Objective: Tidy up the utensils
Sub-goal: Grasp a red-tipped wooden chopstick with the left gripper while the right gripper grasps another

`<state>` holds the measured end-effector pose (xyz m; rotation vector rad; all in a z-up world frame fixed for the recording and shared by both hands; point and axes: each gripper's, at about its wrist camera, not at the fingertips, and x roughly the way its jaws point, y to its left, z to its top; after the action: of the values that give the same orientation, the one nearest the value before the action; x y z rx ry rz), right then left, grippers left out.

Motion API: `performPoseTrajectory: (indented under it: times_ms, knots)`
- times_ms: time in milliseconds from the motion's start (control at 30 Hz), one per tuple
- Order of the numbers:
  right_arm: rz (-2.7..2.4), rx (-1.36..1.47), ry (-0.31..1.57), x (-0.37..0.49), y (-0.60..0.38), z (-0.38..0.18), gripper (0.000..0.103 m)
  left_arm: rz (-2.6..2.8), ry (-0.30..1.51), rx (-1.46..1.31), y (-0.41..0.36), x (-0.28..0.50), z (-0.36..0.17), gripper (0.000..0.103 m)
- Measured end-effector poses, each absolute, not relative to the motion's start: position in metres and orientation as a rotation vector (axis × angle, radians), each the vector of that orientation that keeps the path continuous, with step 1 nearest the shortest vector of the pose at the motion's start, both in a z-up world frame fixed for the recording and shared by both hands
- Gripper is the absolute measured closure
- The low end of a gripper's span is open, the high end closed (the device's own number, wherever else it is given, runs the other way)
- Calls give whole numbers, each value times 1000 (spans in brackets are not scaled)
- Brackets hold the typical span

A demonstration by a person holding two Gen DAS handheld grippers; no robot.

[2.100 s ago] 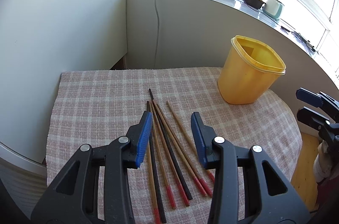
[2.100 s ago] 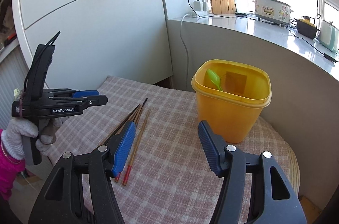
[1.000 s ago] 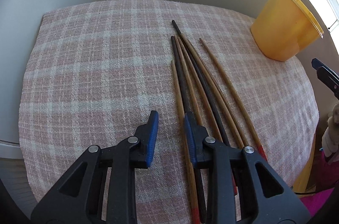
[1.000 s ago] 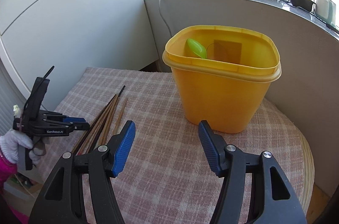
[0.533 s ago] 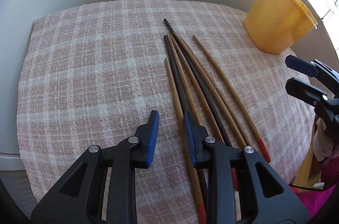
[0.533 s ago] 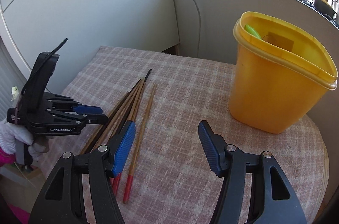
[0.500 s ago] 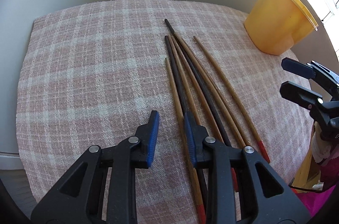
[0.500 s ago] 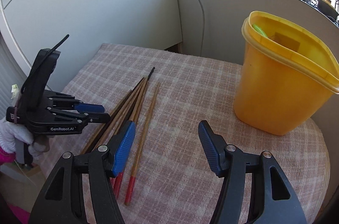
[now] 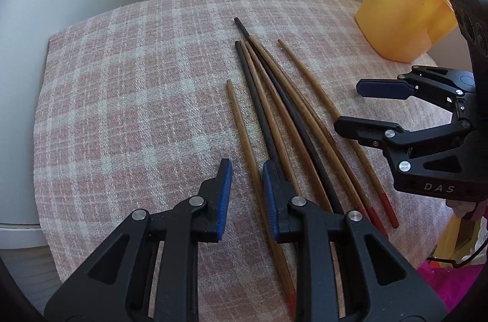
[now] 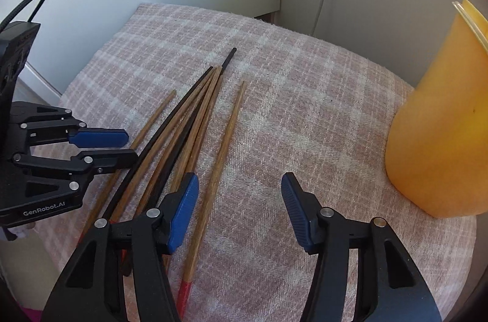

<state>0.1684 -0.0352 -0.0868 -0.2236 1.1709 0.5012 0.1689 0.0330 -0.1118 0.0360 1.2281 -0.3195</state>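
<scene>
Chopsticks (image 9: 283, 114) are lying fanned on the checked cloth (image 9: 128, 96), well apart from the yellow bin (image 9: 402, 17), so both grippers are angling down at them: left gripper (image 9: 245, 194) narrowed, gripping nothing yet, right gripper (image 10: 238, 209) closing, jaws empty, straddling the outermost stick (image 10: 222, 145).

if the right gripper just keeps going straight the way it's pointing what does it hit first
Probably the checked tablecloth. The right gripper, jaws open and just closing, points steeply down at bare cloth between the outermost wooden chopstick and the yellow container. Depth is unclear, but its left finger might graze that chopstick.
</scene>
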Motion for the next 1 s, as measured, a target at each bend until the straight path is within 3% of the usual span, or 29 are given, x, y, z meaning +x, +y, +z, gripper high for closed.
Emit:
performPoseTrajectory:
  times_ms: [267, 367, 533, 1000]
  knots:
    - [500, -318, 1228, 175, -23, -96, 57, -329, 1250, -7, 40, 182, -114, 93]
    - [505, -334, 1248, 178, -20, -96, 67, -324, 1249, -6, 38, 185, -115, 95]
    - [529, -322, 1266, 181, -12, -95, 93, -323, 1236, -70, 45, 185, -113, 97]
    - [549, -137, 1213, 176, -29, -89, 98, -286, 1043, -215, 107, 148, -79, 99]
